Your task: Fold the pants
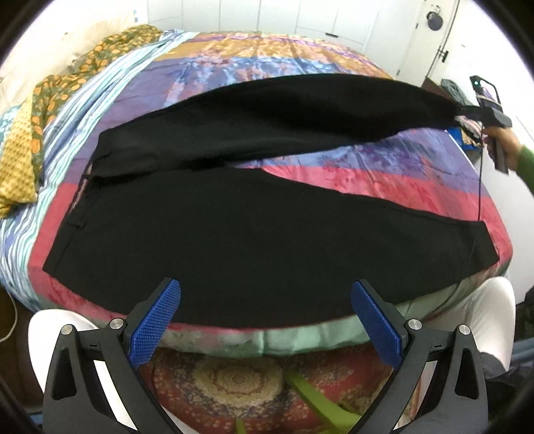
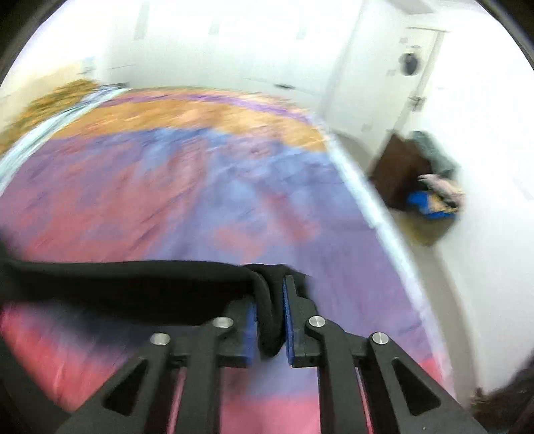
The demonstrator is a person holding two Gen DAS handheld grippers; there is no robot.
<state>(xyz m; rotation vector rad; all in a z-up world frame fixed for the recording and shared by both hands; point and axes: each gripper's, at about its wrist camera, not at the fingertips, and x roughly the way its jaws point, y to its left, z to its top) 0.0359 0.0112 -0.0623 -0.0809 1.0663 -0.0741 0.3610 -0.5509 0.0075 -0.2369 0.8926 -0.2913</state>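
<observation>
At the bed's [image 1: 213, 337] right edge, right tool [image 2: 270, 317] clamped on black pants' [image 1: 233, 240] far-leg hem, best drawn taut over the near leg; left tool [image 1: 265, 320] apart, empty.

The room is bright, and the white walls [image 1: 300, 20] glow almost washed out. Both pictures bend round at the edges, with dark corners. The left view is sharp. The right view is smeared with blur, mostly on the bedspread [image 2: 200, 187] beyond the jaws.
</observation>
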